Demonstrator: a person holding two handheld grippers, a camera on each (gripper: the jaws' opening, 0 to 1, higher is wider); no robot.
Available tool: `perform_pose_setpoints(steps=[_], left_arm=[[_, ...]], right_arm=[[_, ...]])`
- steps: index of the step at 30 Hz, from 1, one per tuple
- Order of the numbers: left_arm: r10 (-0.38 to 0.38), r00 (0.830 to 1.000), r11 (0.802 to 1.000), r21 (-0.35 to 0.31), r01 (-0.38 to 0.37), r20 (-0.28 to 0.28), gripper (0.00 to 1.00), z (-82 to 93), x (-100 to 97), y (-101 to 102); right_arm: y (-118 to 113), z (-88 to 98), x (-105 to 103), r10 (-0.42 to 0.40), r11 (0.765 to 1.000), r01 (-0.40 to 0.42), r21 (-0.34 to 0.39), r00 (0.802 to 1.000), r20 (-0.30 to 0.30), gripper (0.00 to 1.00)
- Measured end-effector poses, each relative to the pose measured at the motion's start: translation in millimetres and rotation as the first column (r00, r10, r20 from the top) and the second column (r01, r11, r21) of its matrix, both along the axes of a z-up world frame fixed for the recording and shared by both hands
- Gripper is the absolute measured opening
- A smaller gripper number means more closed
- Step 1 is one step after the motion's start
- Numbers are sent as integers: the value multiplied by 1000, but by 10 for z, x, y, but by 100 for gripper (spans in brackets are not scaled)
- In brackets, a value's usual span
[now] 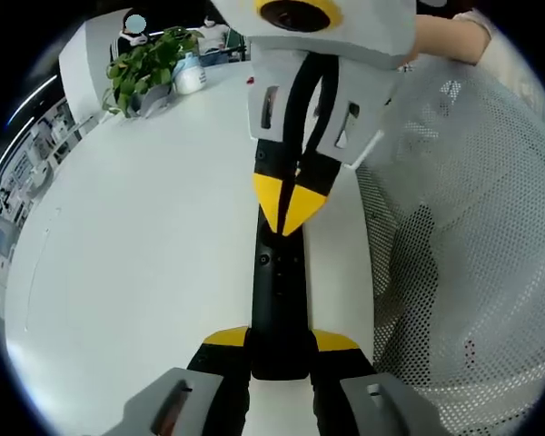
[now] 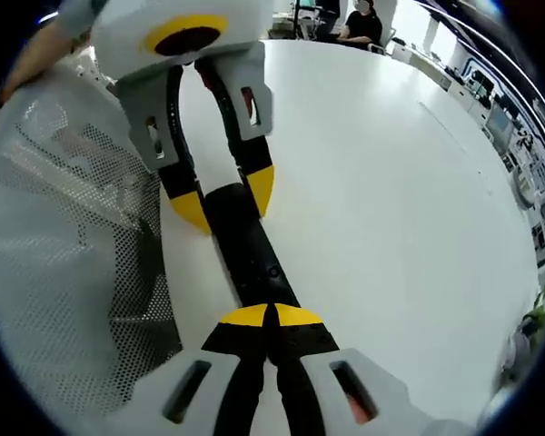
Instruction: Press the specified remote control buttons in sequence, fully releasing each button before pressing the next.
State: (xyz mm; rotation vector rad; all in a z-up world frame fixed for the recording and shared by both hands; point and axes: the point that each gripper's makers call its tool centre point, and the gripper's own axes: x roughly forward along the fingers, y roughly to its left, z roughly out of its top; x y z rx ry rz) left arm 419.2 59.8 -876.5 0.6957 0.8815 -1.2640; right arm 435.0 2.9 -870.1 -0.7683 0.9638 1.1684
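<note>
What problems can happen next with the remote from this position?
The left gripper clamps only one end of the slim black remote control, so a push may tip it. The right gripper, shut, presses with both tips together and may hit two buttons. The remote lies near the white table edge, beside the white mesh chair.

No legible text or labels; remote markings perhaps too blurred.

A broad white bench with a rounded edge runs through the room. At eleven o'clock in the left gripper view stand a potted plant and a white bottle. A white mesh chair sits close by the bench edge. Across the bench, seated people work at desks, and shelving lines the wall at two o'clock in the right gripper view.
</note>
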Motion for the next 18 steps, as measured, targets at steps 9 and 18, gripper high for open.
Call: perform_pose_setpoints(steps=[9,18], left_arm=[[-11,1000,1000,7,11,9,25,0,-8,-4],[-17,1000,1000,2,17,11,25,0,-7,-3]], right_arm=[[-20,9,5,-126,985,131,109,991,-45,0],[-10,18,-15,-118,981,124,152,992,-44,0]])
